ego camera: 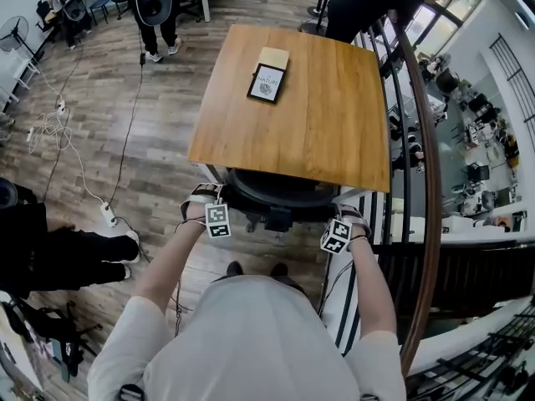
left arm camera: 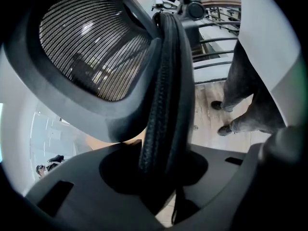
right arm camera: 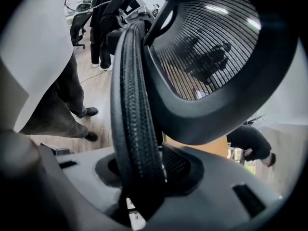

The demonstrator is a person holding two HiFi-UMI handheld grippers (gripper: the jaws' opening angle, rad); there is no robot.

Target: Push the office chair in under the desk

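A black mesh office chair [ego camera: 276, 192] stands with its seat under the near edge of the wooden desk [ego camera: 334, 124]; only the top of its backrest shows. My left gripper [ego camera: 207, 197] holds the backrest's left edge and my right gripper [ego camera: 347, 215] holds its right edge. In the left gripper view the padded rim [left arm camera: 163, 105] runs down between the jaws of the left gripper [left arm camera: 161, 177], which is shut on it. In the right gripper view the same kind of rim [right arm camera: 134, 114] sits clamped in the right gripper [right arm camera: 142, 182]. The chair's seat and base are hidden.
A framed card [ego camera: 267, 82] lies on the desk. A curved wooden railing [ego camera: 422, 182] runs close along the right. One person [ego camera: 368, 2] bends behind the desk, another [ego camera: 155, 7] stands far left. Dark legs [ego camera: 75, 257] and a power strip [ego camera: 107, 214] lie on the floor at left.
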